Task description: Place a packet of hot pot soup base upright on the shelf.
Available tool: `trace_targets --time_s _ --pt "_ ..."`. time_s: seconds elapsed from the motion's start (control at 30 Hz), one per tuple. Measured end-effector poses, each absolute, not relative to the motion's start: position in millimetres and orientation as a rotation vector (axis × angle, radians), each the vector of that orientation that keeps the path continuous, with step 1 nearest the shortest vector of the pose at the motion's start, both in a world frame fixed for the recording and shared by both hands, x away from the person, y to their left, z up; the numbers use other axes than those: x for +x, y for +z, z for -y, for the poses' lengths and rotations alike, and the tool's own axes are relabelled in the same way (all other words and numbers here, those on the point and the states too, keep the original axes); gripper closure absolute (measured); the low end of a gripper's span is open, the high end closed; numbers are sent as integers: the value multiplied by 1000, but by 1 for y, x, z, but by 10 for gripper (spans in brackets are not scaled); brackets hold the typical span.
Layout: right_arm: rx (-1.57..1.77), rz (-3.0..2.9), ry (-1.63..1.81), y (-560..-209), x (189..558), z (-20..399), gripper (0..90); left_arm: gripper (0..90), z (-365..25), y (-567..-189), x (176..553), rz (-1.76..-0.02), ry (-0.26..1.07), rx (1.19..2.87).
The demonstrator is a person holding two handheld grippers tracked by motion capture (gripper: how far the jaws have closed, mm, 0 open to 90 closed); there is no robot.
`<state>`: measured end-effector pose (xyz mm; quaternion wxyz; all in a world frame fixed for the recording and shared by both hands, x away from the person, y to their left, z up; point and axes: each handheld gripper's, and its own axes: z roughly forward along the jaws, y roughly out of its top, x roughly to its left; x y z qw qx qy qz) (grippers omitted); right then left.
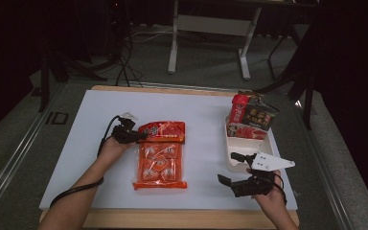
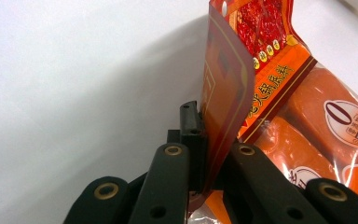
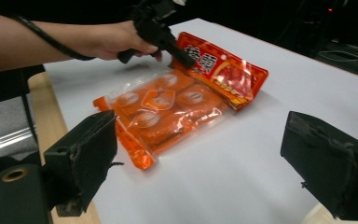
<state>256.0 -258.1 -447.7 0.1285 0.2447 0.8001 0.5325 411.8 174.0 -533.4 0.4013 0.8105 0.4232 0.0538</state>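
The left gripper point(image 1: 141, 135) pinches the red header of a clear orange plastic snack packet point(image 1: 160, 160) lying mid-table; its label carries Chinese characters and a large "0". The right gripper point(image 1: 234, 168), jaws wide and holding nothing, hovers near right, beside a white tray point(image 1: 263, 147).

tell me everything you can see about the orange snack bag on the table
The orange snack bag is a glossy plastic pack with a red printed header and a clear lower part showing several orange wrapped pieces with round labels. It lies flat on the white table, lengthwise away from the person, left of centre. The left hand-held gripper is shut on the header's edge, lifting and curling that corner upright. Nothing else touches it.
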Motion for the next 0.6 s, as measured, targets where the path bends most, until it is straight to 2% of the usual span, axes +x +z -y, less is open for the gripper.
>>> trace_targets --time_s 0.53,0.6 --pt "766 -2240 1570 -439 258 263 109 892 -176 -489 394 -978 171 2009" --pt "770 -2245 1576 -438 259 264 151 892 -176 -484 392 -963 175 2006"
